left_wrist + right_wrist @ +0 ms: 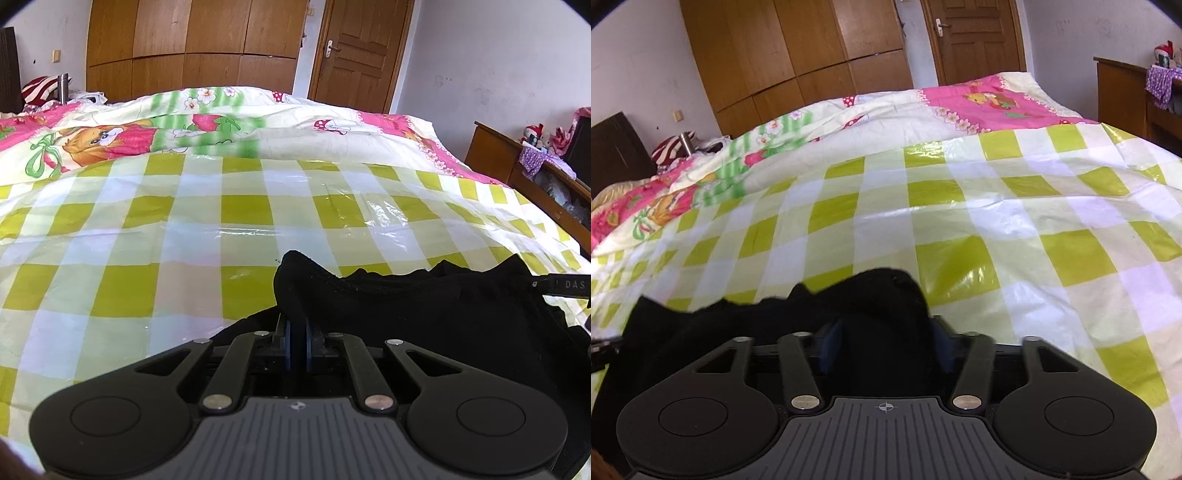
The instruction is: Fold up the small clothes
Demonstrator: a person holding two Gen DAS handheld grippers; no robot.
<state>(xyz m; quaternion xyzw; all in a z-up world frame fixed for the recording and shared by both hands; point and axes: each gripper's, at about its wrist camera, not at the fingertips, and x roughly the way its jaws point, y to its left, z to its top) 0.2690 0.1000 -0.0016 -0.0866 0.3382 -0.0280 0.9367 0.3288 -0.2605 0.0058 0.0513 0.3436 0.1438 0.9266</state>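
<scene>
The fold looks barely begun: the left gripper [298, 332] and right gripper [882, 343] each pinch the black garment [424, 306], unfolded, above the checked plastic sheet [184, 221].

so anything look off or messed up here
Nothing looks damaged or spilled. The black garment is bunched unevenly between the left gripper and right gripper, over the checked plastic sheet.

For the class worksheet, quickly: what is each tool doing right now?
Left tool: closed, pinching the black garment.
Right tool: closed on a thick bunch of the same black garment.
</scene>
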